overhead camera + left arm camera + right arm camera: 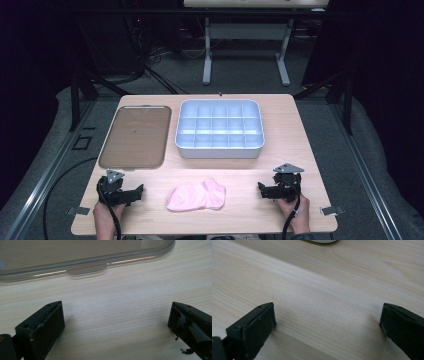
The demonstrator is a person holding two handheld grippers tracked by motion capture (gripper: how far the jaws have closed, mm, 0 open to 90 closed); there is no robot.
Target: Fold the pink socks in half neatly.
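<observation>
A pink sock lies folded on the wooden table near its front edge, between the two hands. My left gripper rests low on the table to the sock's left, open, nothing between its jaws; in the left gripper view bare wood lies between them. To the sock's right sits my right gripper, also open and holding nothing, with its jaws wide apart over bare wood in the right gripper view.
A white divided organizer box with several compartments stands at mid-table. Its clear lid lies flat to the left, its edge just ahead of my left gripper. Cables trail off the table's front.
</observation>
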